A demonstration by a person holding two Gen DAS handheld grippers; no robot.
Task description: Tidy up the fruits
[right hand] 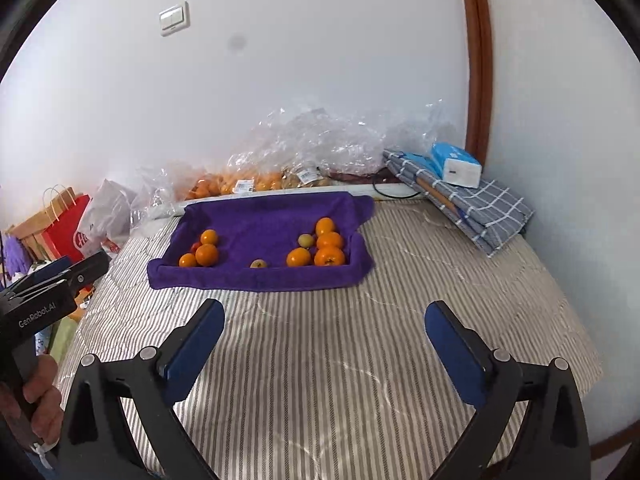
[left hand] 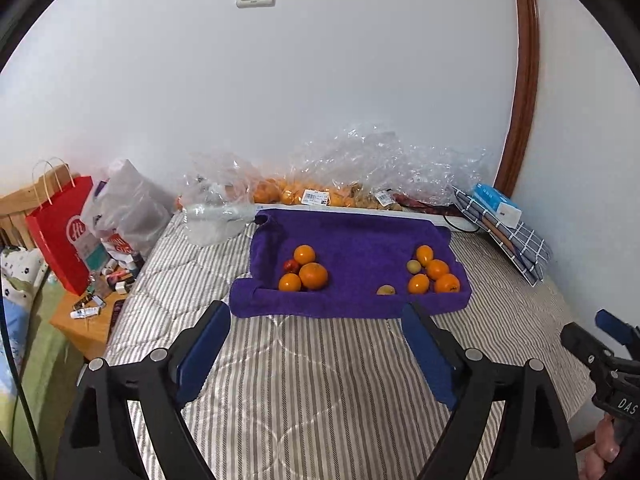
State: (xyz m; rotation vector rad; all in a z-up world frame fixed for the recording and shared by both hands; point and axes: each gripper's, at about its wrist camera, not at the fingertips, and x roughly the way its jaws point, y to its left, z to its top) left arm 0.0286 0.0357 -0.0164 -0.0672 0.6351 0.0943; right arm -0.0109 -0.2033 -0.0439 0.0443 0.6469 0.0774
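A purple towel [left hand: 360, 240] [right hand: 264, 216] with raised edges lies on the striped bed. On its left lie three oranges [left hand: 313, 275] [right hand: 206, 255] and a small red fruit [left hand: 291, 266]. On its right lie several oranges [left hand: 437, 269] [right hand: 329, 256] and a small yellow-green fruit [left hand: 413, 267] [right hand: 306, 240]. Another small yellowish fruit [left hand: 386, 290] [right hand: 258, 264] lies alone near the front edge. My left gripper [left hand: 316, 324] is open and empty, short of the towel. My right gripper [right hand: 325, 320] is open and empty, further back.
Clear plastic bags of oranges [left hand: 288, 194] [right hand: 240, 184] lie along the wall. A folded checked cloth with a blue box [left hand: 500, 216] [right hand: 460, 184] sits at the right. A red paper bag [left hand: 60, 232] and a cluttered bedside table [left hand: 88, 308] stand left of the bed.
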